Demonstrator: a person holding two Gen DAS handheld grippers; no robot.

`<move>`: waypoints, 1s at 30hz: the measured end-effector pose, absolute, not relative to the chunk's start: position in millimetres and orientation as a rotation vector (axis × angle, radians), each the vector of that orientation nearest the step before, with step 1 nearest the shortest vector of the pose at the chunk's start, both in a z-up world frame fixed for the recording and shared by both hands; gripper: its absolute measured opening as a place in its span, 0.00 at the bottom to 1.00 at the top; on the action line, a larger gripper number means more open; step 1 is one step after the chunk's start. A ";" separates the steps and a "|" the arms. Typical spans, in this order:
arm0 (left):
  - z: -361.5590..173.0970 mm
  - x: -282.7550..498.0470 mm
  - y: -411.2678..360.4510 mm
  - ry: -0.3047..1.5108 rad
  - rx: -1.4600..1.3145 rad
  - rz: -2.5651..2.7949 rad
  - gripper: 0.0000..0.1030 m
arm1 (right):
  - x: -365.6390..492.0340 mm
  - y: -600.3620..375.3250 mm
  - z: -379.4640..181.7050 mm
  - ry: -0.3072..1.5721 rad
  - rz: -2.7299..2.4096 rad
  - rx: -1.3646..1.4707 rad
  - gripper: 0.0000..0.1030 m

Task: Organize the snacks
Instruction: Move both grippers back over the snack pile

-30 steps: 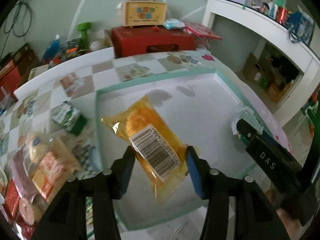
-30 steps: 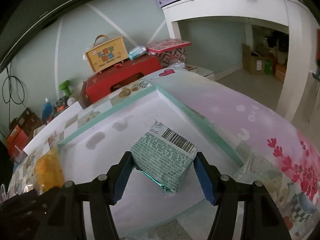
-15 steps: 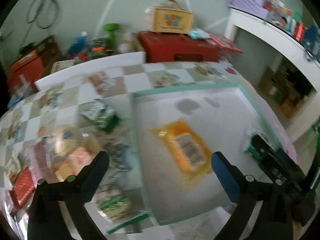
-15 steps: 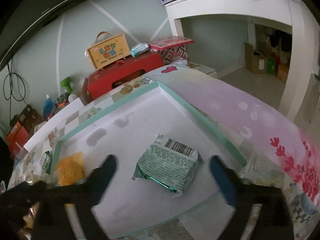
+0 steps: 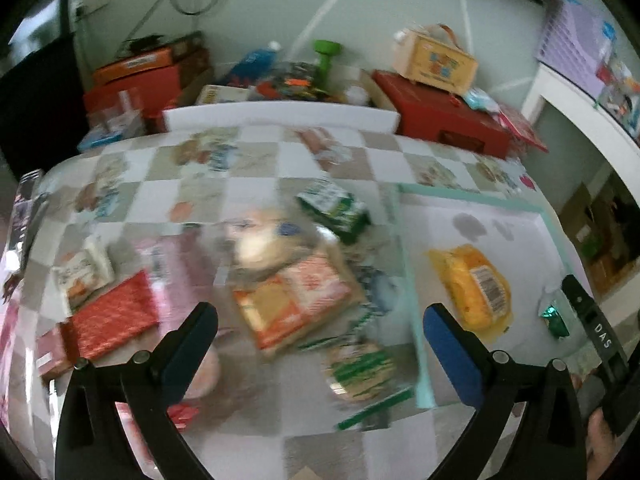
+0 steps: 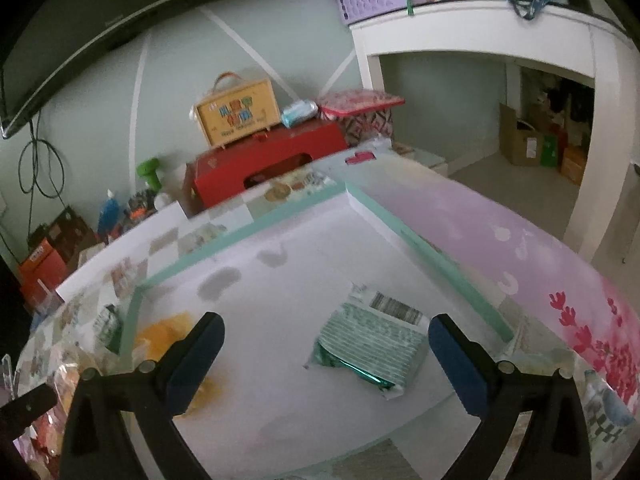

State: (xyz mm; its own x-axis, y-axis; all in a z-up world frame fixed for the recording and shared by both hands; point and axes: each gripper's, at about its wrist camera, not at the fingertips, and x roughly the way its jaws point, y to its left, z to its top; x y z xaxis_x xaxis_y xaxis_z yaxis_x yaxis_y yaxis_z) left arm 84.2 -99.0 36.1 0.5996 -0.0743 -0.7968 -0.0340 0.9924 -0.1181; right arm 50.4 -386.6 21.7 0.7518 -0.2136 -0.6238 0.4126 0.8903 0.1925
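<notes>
1. Claws, both released: my left claw (image 5: 320,344) stands wide over the loose snack pile, nothing between its blue pads; my right claw (image 6: 326,360) stands wide with the green striped packet (image 6: 370,350) lying flat between the pads, untouched.
2. Stock placed: orange packet (image 5: 474,286) and the green striped packet lie apart on the white tray (image 6: 304,264), teal-rimmed, right of my left claw.
3. Stock pending: orange-and-pink packet (image 5: 298,300) dead ahead of my left claw, green packet (image 5: 334,210) beyond it, red packet (image 5: 110,322) to its left, round green-labelled packet (image 5: 362,370) just below. All overlap or touch on the checked worktop (image 5: 248,196).
4. Hazard, double pick: pile is crowded, so closing here could catch two wrappers, or pinch a film edge that slips.
5. Hazard, blur: left view is smeared, so packet edges are uncertain.
6. Hazard, collision: right claw sits close at the lower right of my left view, so a swing back to the tray may clip it or nudge either placed packet.
</notes>
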 end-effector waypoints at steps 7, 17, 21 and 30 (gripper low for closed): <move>51.4 64.7 -33.8 0.869 -0.165 0.114 0.99 | 59.8 -359.2 30.2 0.654 -0.249 0.346 1.00; 51.3 43.8 63.7 0.911 -0.301 0.316 0.99 | 65.1 -278.3 52.2 0.644 -0.070 0.253 1.00; 50.2 33.6 92.7 0.933 -0.326 0.371 0.99 | 66.3 -237.6 57.6 0.651 0.029 0.220 1.00; 35.3 14.5 142.2 0.978 -0.400 0.455 0.99 | 59.9 -142.7 47.7 0.746 0.254 0.150 1.00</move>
State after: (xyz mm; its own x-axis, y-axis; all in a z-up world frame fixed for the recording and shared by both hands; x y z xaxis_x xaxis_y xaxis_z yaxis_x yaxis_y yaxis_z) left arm 14.5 142.2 35.3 0.4799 0.1860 -0.8574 -0.5358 0.8360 -0.1186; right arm 59.9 -142.7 47.7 0.7061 0.2805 -0.6502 -0.1748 0.9588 0.2238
